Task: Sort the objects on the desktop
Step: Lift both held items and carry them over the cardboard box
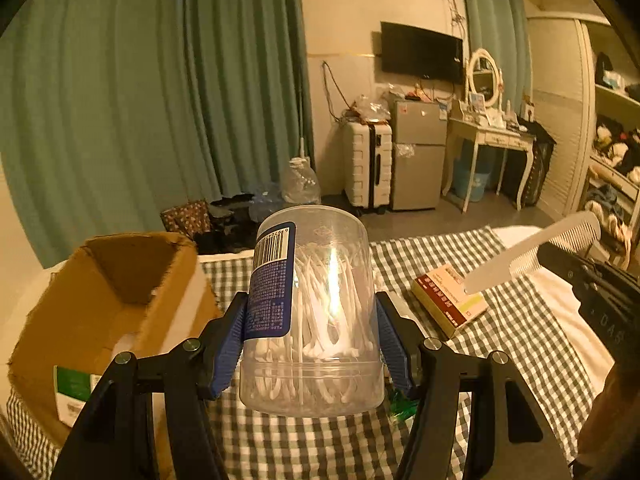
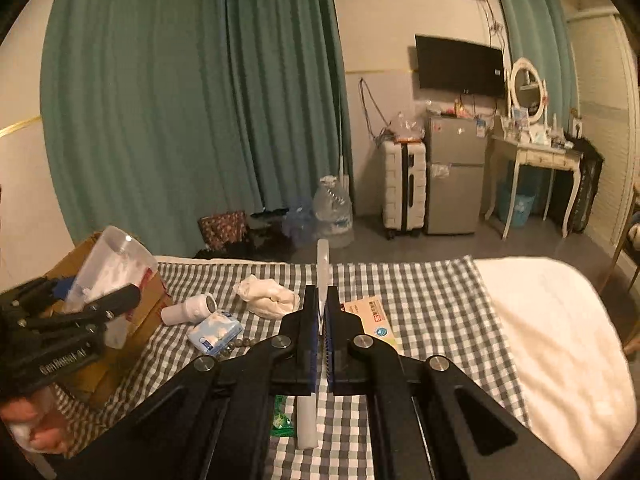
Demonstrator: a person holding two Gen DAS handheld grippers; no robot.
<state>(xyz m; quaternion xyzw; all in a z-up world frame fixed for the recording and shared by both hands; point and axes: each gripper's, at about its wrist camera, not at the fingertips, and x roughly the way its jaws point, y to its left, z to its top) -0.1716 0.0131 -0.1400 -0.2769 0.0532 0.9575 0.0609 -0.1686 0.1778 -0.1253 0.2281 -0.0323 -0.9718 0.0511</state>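
A clear tub point(image 1: 312, 312) of white sticks is squeezed by the left gripper point(image 1: 312, 332), and a white comb point(image 2: 322, 268) (thin) is pinched by the right gripper point(image 2: 321, 320). Both look ready to be dropped next into the cardboard box point(image 1: 120, 280) on the left.

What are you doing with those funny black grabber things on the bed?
A person is tidying things off the grey checked cloth. The left gripper is clamped on a clear plastic tub of white cotton swabs with a blue label, held up beside the open brown cardboard box. The right gripper is pinched shut on a white plastic comb. A flat red and cream box, a small white bottle and a blue tissue pack lie on the cloth.
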